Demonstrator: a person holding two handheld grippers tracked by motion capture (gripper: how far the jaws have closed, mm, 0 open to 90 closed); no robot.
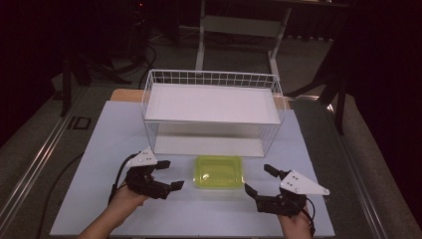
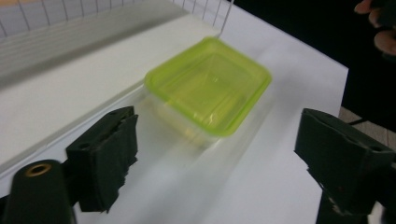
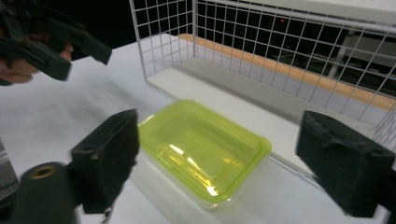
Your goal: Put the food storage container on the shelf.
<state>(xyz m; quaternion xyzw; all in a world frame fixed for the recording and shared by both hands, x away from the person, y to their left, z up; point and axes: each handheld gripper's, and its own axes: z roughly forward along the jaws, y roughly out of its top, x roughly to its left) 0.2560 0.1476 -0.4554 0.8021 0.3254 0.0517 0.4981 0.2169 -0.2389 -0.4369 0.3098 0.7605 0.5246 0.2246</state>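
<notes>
At the near edge of the bench we hold 2 tools: the left hand-held gripper and the right hand-held gripper, both released wide, touching nothing. Between them sits the green-lidded container, just before the wire basket. We should close in evenly on its 2 short sides.

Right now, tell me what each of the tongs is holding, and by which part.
Nothing is held. The left tongs and right tongs both stand open on either side of the yellow-green lidded container, touching nothing.
</notes>
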